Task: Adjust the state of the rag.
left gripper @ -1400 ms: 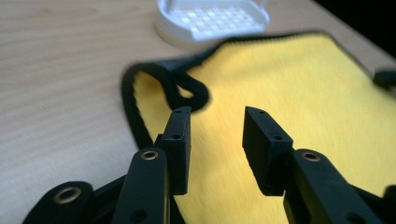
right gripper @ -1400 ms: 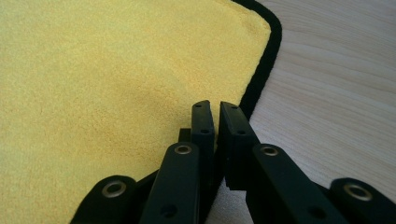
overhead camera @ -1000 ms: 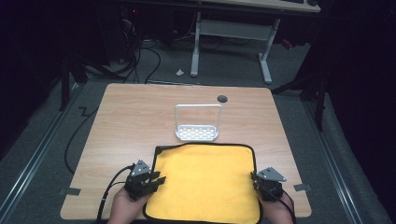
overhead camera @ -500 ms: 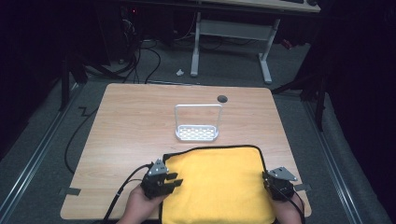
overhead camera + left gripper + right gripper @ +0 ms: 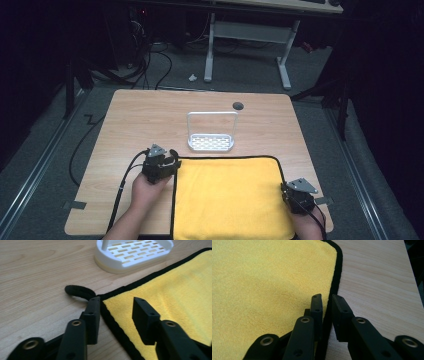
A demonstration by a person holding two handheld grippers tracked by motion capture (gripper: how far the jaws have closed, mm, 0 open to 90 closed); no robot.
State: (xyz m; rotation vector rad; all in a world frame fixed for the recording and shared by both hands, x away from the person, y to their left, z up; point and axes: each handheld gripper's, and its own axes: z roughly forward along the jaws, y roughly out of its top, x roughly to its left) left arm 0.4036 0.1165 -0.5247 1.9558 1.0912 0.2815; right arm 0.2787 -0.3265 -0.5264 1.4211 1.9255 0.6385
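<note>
I see the yellow cloth [image 5: 227, 197] spread flat on the near half of the wooden table [image 5: 135, 115], its near edge reaching the table's near edge. It is a bright yellow, fuzzy towel with a black sewn border all round and rounded corners; a small black hanging loop [image 5: 78, 291] sticks out from its far left corner onto bare wood.

My left gripper [image 5: 167, 162] sits at that far left corner. In the left gripper view its jaws have just been opening and now stand well apart, straddling the black border without pressing it; nothing is held.

My right gripper [image 5: 295, 192] is at the cloth's right edge, towards the near side. In the right gripper view its jaws have just been opening a little and stand narrowly apart with the black hem running between them; I cannot tell whether the pads still pinch it.

A white slotted rack [image 5: 211, 140] stands just beyond the cloth's far edge.
</note>
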